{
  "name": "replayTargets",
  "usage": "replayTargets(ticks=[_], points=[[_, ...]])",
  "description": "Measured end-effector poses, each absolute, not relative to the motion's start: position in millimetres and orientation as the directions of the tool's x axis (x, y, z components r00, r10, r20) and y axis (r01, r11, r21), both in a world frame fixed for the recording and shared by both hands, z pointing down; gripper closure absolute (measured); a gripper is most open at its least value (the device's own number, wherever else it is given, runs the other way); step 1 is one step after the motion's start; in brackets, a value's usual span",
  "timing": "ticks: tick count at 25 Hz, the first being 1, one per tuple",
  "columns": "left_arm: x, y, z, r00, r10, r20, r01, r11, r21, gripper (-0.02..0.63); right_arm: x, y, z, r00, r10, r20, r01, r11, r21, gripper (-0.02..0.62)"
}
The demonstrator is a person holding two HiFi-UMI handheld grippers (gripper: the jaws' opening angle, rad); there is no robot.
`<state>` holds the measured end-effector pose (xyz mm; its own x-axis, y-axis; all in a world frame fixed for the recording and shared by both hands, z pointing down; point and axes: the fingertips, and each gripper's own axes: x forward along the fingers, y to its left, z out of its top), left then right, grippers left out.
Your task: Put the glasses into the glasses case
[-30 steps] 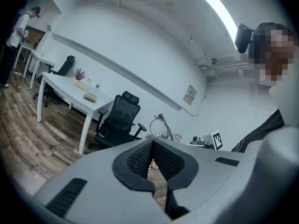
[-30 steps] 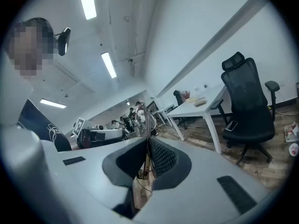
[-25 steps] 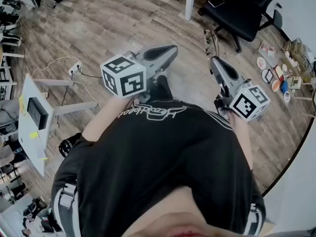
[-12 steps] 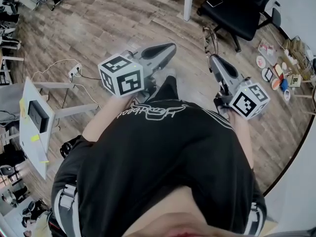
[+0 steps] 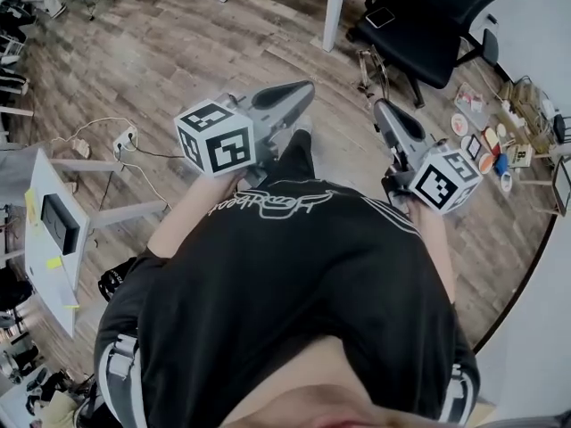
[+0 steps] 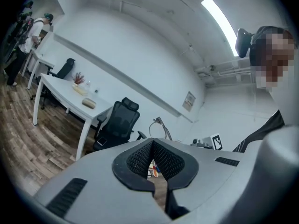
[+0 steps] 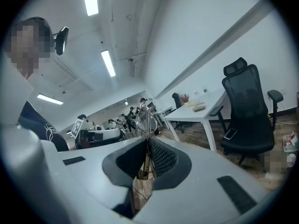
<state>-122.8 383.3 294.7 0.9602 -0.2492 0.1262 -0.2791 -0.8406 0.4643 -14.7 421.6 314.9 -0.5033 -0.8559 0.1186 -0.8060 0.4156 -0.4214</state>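
My right gripper is shut on the temple of thin wire-framed glasses, which stick out ahead of its tips. In the right gripper view the glasses stand upright, pinched between the pads of that gripper. My left gripper is held level beside it, shut with nothing in it; its jaws meet at the tips. The left gripper view shows the glasses further off. A beige oblong thing, possibly the case, lies on a white table.
A black office chair and white table legs stand ahead on the wooden floor. Small items lie along the right wall. A small white table and a power strip are at the left.
Both grippers have moved forward together across the floor toward the chair and table legs. The right one keeps its hold on the glasses.
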Motion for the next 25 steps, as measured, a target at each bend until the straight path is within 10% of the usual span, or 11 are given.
replayTargets(ticks=[25], points=[[-67.1, 100.9, 302.2, 0.973, -0.175, 0.151, -0.228, -0.829, 0.511, 0.6, 39.5, 136.5, 324.2, -0.466, -0.866, 0.18, -0.817, 0.343, -0.463, 0.571]])
